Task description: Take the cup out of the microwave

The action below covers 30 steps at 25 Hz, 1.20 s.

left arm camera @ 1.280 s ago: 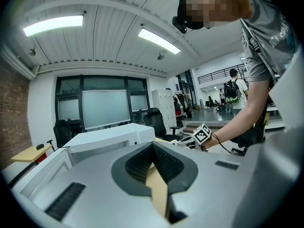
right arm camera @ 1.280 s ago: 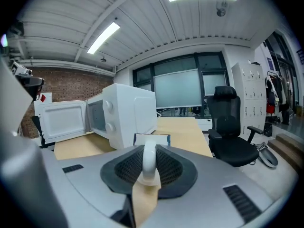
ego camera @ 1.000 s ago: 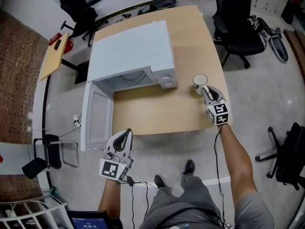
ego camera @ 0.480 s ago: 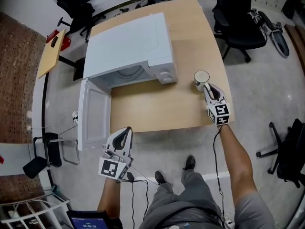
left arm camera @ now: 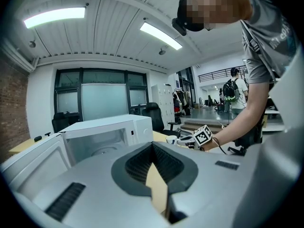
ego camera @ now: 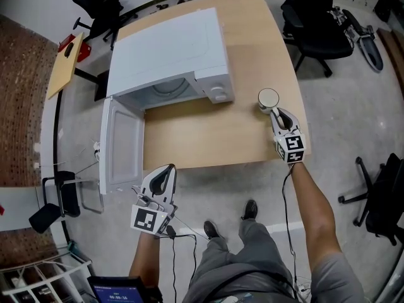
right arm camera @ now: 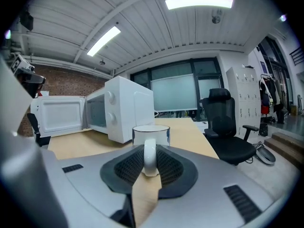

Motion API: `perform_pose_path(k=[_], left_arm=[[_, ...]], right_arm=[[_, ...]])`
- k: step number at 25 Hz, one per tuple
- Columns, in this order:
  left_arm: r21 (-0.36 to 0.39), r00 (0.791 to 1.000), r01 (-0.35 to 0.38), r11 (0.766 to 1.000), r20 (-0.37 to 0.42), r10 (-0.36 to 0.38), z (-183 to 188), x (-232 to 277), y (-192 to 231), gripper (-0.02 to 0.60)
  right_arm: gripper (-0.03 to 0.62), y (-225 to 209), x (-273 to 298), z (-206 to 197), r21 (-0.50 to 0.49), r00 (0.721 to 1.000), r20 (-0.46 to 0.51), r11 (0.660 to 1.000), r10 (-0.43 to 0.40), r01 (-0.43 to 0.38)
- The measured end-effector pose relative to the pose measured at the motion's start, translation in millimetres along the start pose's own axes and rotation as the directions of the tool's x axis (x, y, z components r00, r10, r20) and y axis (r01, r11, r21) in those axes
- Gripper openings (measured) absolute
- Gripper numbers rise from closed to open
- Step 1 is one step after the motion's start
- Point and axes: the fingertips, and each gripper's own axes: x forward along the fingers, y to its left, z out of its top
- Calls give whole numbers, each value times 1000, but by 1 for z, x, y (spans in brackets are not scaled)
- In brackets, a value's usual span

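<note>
1. The cup (ego camera: pixel 267 99) is outside the microwave (ego camera: pixel 170 49), whose door (ego camera: pixel 120 147) hangs open. It is over the right end of the table (ego camera: pixel 208 137), well apart from the oven. No view shows whether its base rests on the wood.
2. The right gripper (right arm camera: pixel 150 161) has its jaws drawn narrow onto the cup's handle. The loop is pinched between the pads and the cup stands upright just beyond the tips.
3. The left gripper (left arm camera: pixel 153 148) hangs off the table's near edge, beside the open door, its jaws together on nothing.
4. The cup looks like glazed ceramic: rigid, smooth, likely slippery, and breakable if knocked or dropped.
5. The handle is the sensible hold, but a pinch there lets the body swing, so it probably needs to stay upright and be set down softly.
</note>
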Motion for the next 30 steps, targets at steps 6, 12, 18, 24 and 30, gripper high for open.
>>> perform_pose_path(k=[6, 12, 18, 24, 30], left_arm=[[9, 1000, 0, 1000, -22, 0, -3, -9, -4, 26], [17, 999, 16, 1000, 37, -17, 3, -15, -7, 26], [5, 998, 15, 1000, 68, -16, 6, -28, -9, 26], [15, 994, 29, 999, 101, -30, 19, -50, -10, 26], [28, 990, 43, 999, 136, -46, 36, -80, -6, 26]], right_arm=[[77, 6, -4, -13, 9, 999, -53, 1000, 11, -11], [78, 4, -4, -16, 36, 993, -108, 999, 37, -33], [78, 7, -8, -11, 43, 992, -122, 998, 41, -36], [80, 11, -29, 8, 20, 993, -117, 1000, 8, -6], [80, 21, -57, 32, -11, 992, -116, 999, -42, 41]])
